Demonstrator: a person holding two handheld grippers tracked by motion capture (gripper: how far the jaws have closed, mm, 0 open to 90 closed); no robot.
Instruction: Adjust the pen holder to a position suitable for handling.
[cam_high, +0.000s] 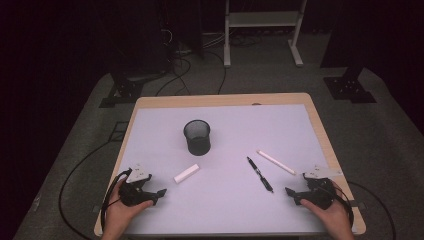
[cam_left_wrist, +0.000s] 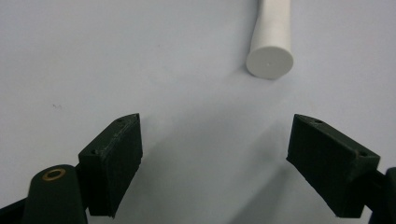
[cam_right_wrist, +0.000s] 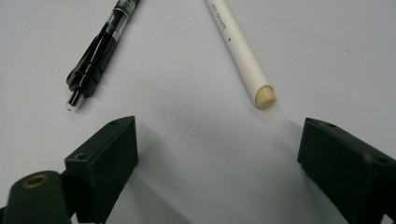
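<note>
A black mesh cup (cam_high: 197, 136) stands upright near the middle of the white mat (cam_high: 225, 200). A short white cylinder (cam_high: 186, 173) (cam_left_wrist: 271, 46) lies left of centre, just beyond my left gripper (cam_high: 161, 192) (cam_left_wrist: 219, 163), whose jaws are open and empty. To the right lie a black pen (cam_high: 260, 174) (cam_right_wrist: 100, 51) and a white pen (cam_high: 276, 162) (cam_right_wrist: 240, 51). My right gripper (cam_high: 289, 192) (cam_right_wrist: 219, 168) rests at the mat's near right, open and empty, with both pen ends a little ahead of its jaws.
The wooden table (cam_high: 320, 120) shows as a rim around the mat. Beyond it on the grey floor are black stand bases (cam_high: 125, 90) (cam_high: 350, 87), cables (cam_high: 185, 70) and a white frame (cam_high: 262, 35). A cable (cam_high: 75, 180) trails off the table's left side.
</note>
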